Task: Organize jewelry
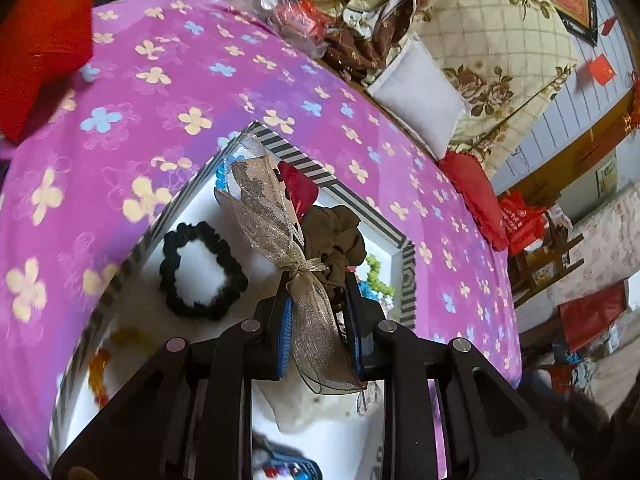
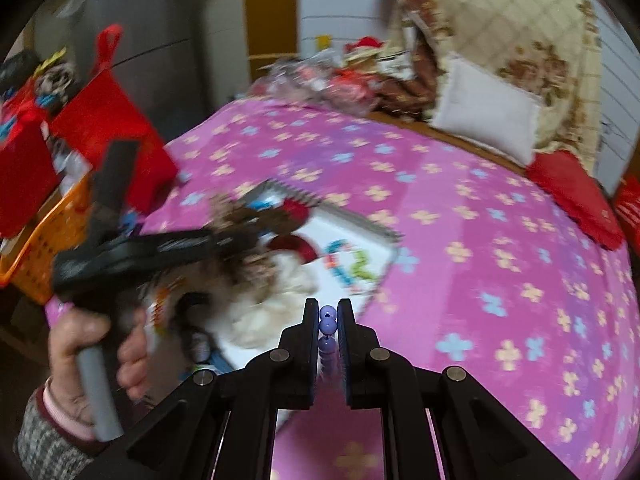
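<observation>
Bed point(image 1: 192, 92) in a pink flowered sheet
A striped-rimmed tray point(image 1: 408, 276) is lying on it, with a white pillow point(image 1: 420, 92) and red cushion point(image 1: 476, 200) sitting along its far edge.

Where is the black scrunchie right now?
In the left wrist view the black scrunchie lies on the white floor of the striped-rim tray, left of the left gripper and the sheer gold ribbon bow in its jaws.

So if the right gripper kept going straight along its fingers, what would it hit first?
Probably the striped-edged tray near its right corner, or the pink floral cloth just beside it; depth is unclear. The right gripper holds purple beads.
</observation>
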